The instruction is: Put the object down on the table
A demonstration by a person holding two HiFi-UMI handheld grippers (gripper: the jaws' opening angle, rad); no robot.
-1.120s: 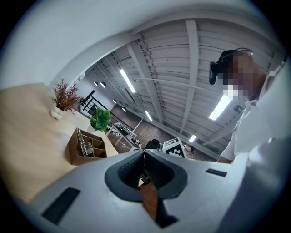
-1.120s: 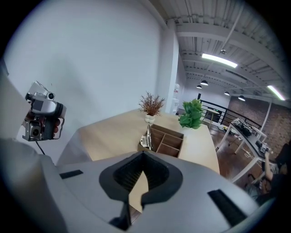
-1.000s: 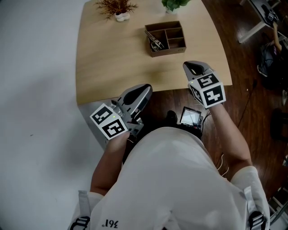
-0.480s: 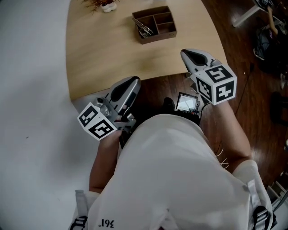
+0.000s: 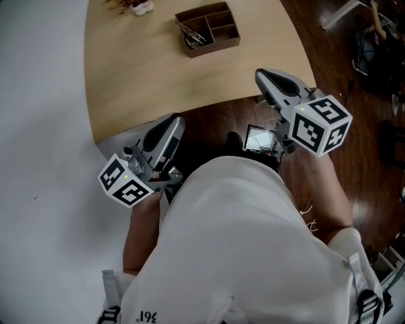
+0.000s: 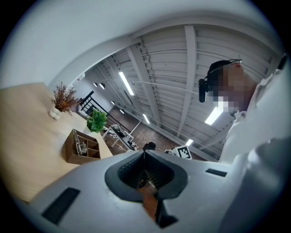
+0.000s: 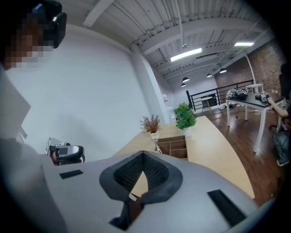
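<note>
Currently in grip: nothing.
Left gripper [image 5: 172,124]: jaws closed together, empty — held at the table's near edge.
Right gripper [image 5: 268,78]: jaws closed together, empty — also at that near edge.
Table [image 5: 145,76]: light wood.
Box [image 5: 215,48]: wooden, divided, standing on the table's far part.
Metal pieces [image 5: 192,37]: lying in the box's left compartment.
Object: cannot tell which it is; neither gripper carries one.

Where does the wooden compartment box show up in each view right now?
Head view: compartment box near the top edge, centre.
Left gripper view: lower left.
Right gripper view: centre, slightly below the middle.
Shared landmark: the dried plant in its white pot, just beyond the box.
</note>
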